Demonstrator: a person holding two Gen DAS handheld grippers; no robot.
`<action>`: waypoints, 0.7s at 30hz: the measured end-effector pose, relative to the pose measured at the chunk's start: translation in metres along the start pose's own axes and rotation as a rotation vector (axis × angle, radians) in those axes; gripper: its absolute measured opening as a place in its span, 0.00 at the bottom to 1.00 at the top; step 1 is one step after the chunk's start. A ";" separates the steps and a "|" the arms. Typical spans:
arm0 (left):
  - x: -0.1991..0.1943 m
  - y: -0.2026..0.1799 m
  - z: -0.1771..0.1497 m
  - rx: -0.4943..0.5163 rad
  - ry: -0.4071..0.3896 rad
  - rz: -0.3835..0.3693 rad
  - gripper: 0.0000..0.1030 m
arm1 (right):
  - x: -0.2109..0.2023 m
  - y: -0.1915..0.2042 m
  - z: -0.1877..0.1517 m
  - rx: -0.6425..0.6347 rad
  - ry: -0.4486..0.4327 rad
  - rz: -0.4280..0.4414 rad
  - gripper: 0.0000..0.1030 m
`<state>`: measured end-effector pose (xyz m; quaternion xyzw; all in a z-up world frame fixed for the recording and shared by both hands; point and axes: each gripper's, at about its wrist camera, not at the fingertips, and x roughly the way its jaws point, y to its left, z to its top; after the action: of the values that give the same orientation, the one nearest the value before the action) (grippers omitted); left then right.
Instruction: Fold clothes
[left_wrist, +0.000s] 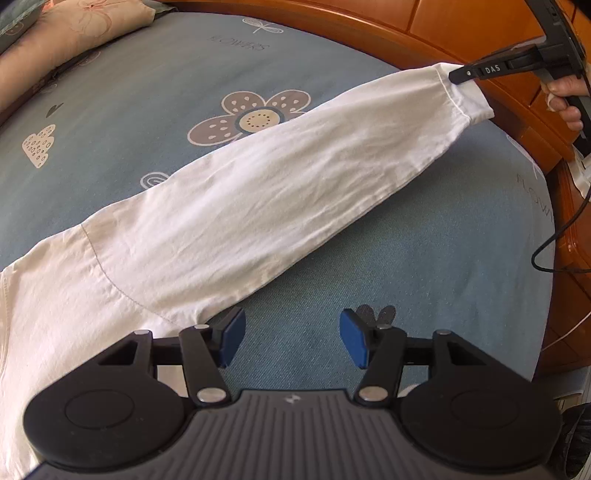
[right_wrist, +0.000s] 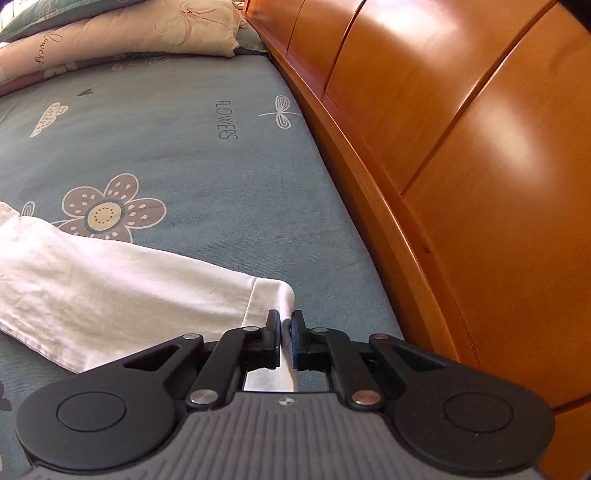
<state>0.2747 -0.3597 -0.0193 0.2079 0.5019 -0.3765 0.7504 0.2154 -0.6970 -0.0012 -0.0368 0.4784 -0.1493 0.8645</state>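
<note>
At the sleeve's far end, the right hand-held gripper (right_wrist: 285, 334) is clamped on the cuff (right_wrist: 271, 295) of the white shirt (left_wrist: 155, 243), drawing the sleeve (left_wrist: 295, 173) out straight over the blue flowered bed (left_wrist: 424, 258), probably to flatten it for folding. The left hand-held gripper (left_wrist: 291, 338) hangs part-open and empty by the armpit, likely ready to pin the body.

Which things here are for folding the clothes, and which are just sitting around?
For the job:
- white shirt
- its sleeve cuff, pinched by the right gripper
- left gripper, open, holding nothing

Just there:
- blue flowered bedsheet under the shirt
- pillows
- wooden headboard
- black cable
</note>
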 end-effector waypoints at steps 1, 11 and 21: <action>-0.001 0.000 0.000 -0.001 0.000 -0.001 0.56 | 0.004 0.000 0.002 -0.002 0.004 -0.001 0.06; -0.007 0.018 -0.010 -0.051 -0.009 0.015 0.56 | 0.024 0.025 -0.009 0.048 0.115 -0.055 0.21; -0.024 0.074 -0.040 -0.174 -0.020 0.120 0.56 | 0.030 0.184 0.048 -0.082 0.027 0.416 0.27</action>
<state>0.3027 -0.2768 -0.0188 0.1680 0.5116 -0.2880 0.7919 0.3118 -0.5345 -0.0382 0.0298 0.4927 0.0512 0.8682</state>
